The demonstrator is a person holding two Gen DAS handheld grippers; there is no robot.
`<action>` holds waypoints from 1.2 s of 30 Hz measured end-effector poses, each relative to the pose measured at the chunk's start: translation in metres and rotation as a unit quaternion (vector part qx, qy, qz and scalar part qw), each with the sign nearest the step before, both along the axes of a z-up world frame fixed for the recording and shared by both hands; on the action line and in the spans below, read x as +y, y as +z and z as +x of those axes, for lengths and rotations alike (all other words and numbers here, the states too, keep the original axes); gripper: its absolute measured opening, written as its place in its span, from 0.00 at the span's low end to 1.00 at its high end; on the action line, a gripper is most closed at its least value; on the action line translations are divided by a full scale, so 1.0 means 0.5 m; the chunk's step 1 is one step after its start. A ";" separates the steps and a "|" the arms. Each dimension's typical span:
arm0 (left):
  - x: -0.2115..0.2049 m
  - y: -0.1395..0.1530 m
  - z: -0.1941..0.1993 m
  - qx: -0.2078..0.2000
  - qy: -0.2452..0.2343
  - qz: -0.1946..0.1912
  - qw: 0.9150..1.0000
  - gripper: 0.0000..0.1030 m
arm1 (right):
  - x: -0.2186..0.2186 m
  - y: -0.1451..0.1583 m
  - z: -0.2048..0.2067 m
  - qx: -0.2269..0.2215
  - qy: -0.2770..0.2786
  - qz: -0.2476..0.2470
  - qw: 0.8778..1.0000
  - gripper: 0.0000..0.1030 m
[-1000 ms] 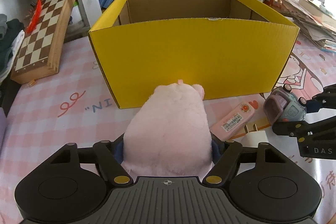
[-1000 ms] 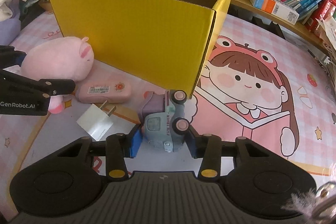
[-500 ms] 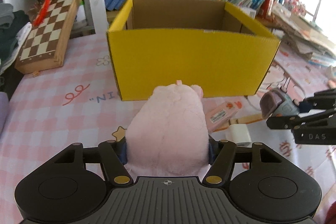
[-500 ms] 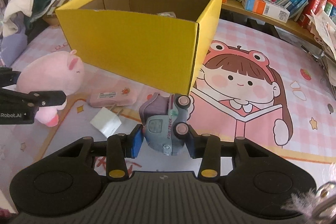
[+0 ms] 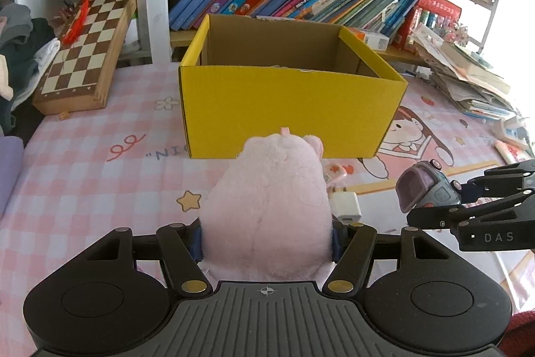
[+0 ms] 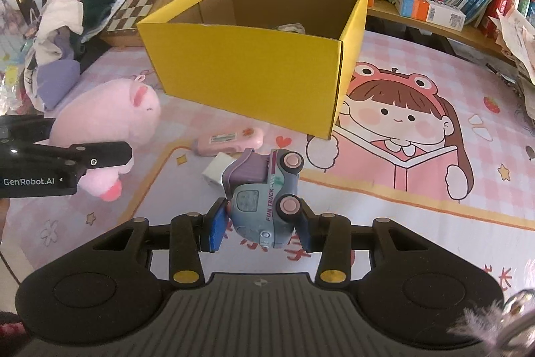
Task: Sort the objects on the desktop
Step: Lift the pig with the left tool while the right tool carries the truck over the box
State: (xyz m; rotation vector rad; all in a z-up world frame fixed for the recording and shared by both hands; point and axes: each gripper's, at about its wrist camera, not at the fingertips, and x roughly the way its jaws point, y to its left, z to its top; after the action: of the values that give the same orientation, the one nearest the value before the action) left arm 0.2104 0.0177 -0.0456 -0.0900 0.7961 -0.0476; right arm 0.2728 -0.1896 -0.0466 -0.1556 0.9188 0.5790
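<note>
Between the left gripper [image 5: 267, 240] pads, pink plush pig [image 5: 271, 206] clamped after jaws just closed further on it; lifted off mat versus a second ago, so carry to yellow box [image 5: 291, 109] under way. Right gripper [image 6: 259, 225] clamped on toy truck [image 6: 264, 193], likewise raised; pink case [image 6: 230, 139] and white charger [image 6: 217, 169] left on mat [image 6: 401, 223].

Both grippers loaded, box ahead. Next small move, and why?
Probably carry both forward over the yellow box's near wall, then release. The left gripper grips the pink plush, the right gripper grips the toy truck, and both sit short of the open box. The charger and pink case remain on the mat.
</note>
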 end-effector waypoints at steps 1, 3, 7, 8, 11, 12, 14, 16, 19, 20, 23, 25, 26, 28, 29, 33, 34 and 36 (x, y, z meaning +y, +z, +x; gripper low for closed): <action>0.000 0.003 -0.005 -0.002 -0.001 -0.001 1.000 0.62 | -0.001 0.002 -0.005 0.000 -0.001 0.000 1.000 0.38; 0.000 0.008 -0.015 -0.006 -0.001 -0.001 1.000 0.62 | -0.003 0.005 -0.014 -0.001 -0.002 0.000 1.000 0.38; -0.002 0.020 -0.035 -0.015 -0.004 -0.001 1.000 0.62 | -0.006 0.010 -0.031 -0.002 -0.004 -0.003 1.000 0.38; -0.002 0.022 -0.040 -0.016 -0.005 -0.001 1.000 0.62 | -0.007 0.011 -0.034 -0.002 -0.005 -0.005 1.000 0.38; -0.004 0.033 -0.055 -0.021 -0.012 -0.003 1.000 0.62 | -0.009 0.018 -0.045 -0.005 -0.007 -0.008 1.000 0.38; -0.005 0.038 -0.059 -0.023 -0.014 -0.003 1.000 0.62 | -0.010 0.021 -0.049 -0.006 -0.007 -0.008 1.000 0.38; -0.005 0.047 -0.065 -0.028 -0.018 -0.005 0.999 0.62 | -0.010 0.028 -0.055 -0.009 -0.008 -0.007 1.000 0.38; -0.005 0.058 -0.068 -0.034 -0.024 -0.006 0.999 0.62 | -0.009 0.036 -0.061 -0.013 -0.009 -0.003 1.000 0.38; -0.005 0.074 -0.072 -0.048 -0.030 -0.006 0.998 0.62 | -0.003 0.049 -0.070 -0.023 -0.007 0.002 1.000 0.38; -0.005 0.079 -0.073 -0.053 -0.031 -0.007 0.998 0.62 | -0.002 0.054 -0.072 -0.026 -0.006 0.003 1.000 0.38; -0.005 0.093 -0.072 -0.068 -0.034 -0.009 0.997 0.62 | 0.002 0.069 -0.075 -0.035 -0.004 0.005 0.999 0.38; -0.003 0.102 -0.068 -0.079 -0.039 -0.007 0.996 0.62 | 0.005 0.082 -0.071 -0.046 -0.003 0.004 0.999 0.38; -0.002 0.107 -0.066 -0.084 -0.041 -0.007 0.996 0.62 | 0.006 0.090 -0.068 -0.051 -0.003 0.004 0.999 0.38; -0.001 0.116 -0.062 -0.092 -0.046 -0.005 0.995 0.62 | 0.007 0.105 -0.061 -0.064 -0.002 0.003 0.998 0.38; 0.000 0.120 -0.060 -0.097 -0.048 -0.003 0.994 0.62 | 0.008 0.112 -0.058 -0.070 -0.001 0.003 0.998 0.38; 0.005 0.138 -0.052 -0.113 -0.052 0.004 0.992 0.62 | 0.011 0.132 -0.039 -0.088 -0.002 0.000 0.996 0.38; 0.009 0.143 -0.049 -0.117 -0.050 0.001 0.992 0.62 | 0.011 0.135 -0.034 -0.091 -0.002 -0.001 0.996 0.38; 0.016 0.152 -0.040 -0.124 -0.046 -0.005 0.991 0.62 | 0.012 0.144 -0.021 -0.100 -0.001 -0.004 0.995 0.38</action>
State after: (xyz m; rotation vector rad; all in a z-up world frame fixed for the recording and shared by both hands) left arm 0.1901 0.0257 0.0306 -0.0560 0.5512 -0.1468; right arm 0.2621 -0.1838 0.0253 -0.2155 0.7274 0.5482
